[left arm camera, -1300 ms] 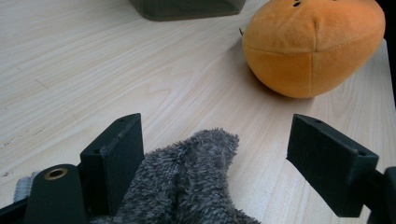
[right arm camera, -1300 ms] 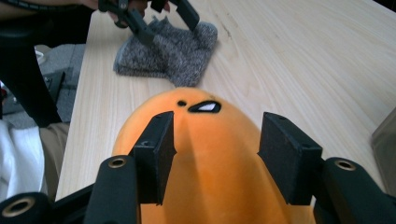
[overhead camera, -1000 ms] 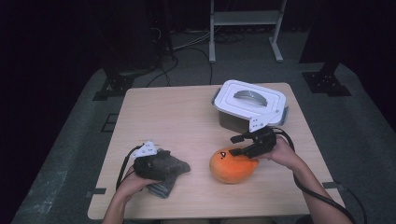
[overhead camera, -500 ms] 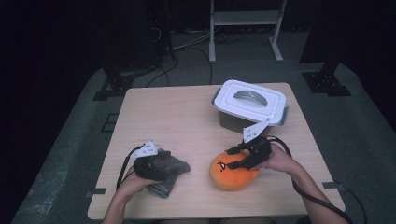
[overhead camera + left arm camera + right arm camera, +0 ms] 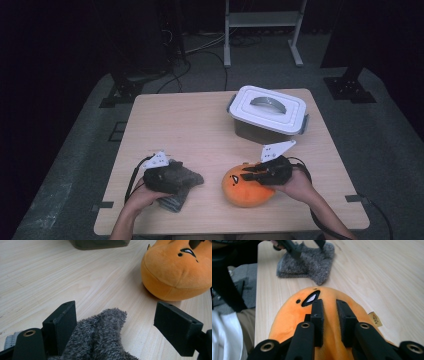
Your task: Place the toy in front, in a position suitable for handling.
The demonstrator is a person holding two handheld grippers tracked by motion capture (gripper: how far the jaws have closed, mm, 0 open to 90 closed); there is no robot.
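Right gripper (image 5: pixel 254 173) pinching the orange plush (image 5: pixel 245 189) – grab step, lift not started.

The plush sits on the table (image 5: pixel 200 125) near the front edge, just in front of the lidded white container (image 5: pixel 267 112). Right gripper view: jaws have just been closing and now stand nearly together, a ridge of plush fabric nipped between the pads (image 5: pixel 318 315) – a shallow hold on soft stuff. Next move, I'd judge, needs a slow straight lift, watching that the fabric doesn't slip out. Left gripper (image 5: pixel 120 325) sits well left of the plush, jaws spread wide over the grey fuzzy cloth (image 5: pixel 180 175), pads clamping nothing. Only the high view gives the container's closed lid; only the right gripper view shows the plush's side tag (image 5: pixel 375 318).
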